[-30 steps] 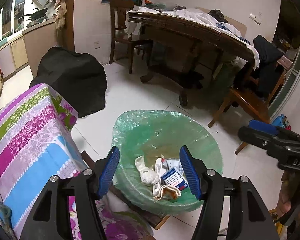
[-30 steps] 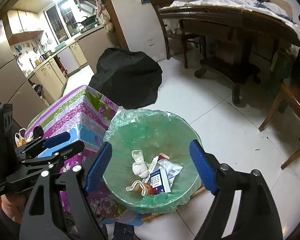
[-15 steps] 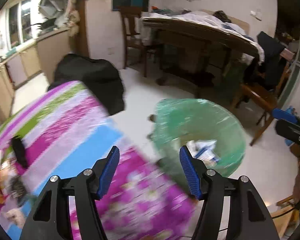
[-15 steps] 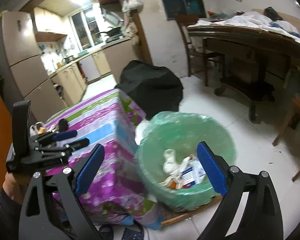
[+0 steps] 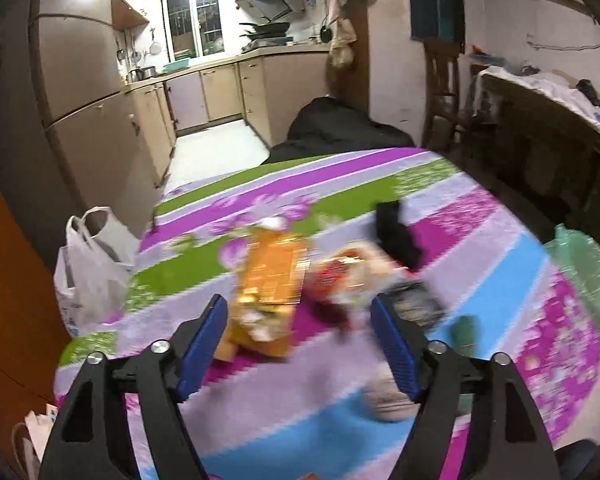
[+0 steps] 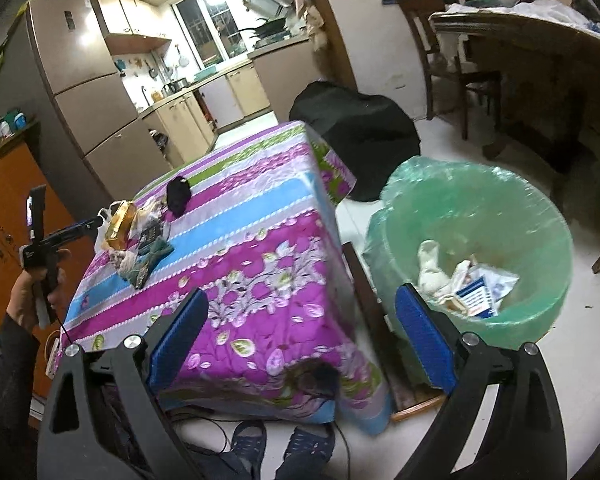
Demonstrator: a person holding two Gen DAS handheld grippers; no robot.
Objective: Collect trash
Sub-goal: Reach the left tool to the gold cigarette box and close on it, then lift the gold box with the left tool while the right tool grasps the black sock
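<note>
The left gripper (image 5: 300, 344) hangs over the striped table (image 5: 340, 420), its jaws just widened and empty, framing a blurred orange packet (image 5: 272, 280) and a heap of wrappers (image 5: 352, 276) with a black lump (image 5: 396, 232) beyond. The right gripper (image 6: 300, 336) gapes empty above the table's near corner (image 6: 332, 344), beside the green-lined bin (image 6: 540, 240) on the floor with trash in it. Only the right view shows a hand (image 6: 36, 284) on the left gripper's handle, shoes (image 6: 276, 440) and open floor (image 6: 584, 360) past the bin. Only the left view shows a white bag (image 5: 92, 264) off the table's far edge.
</note>
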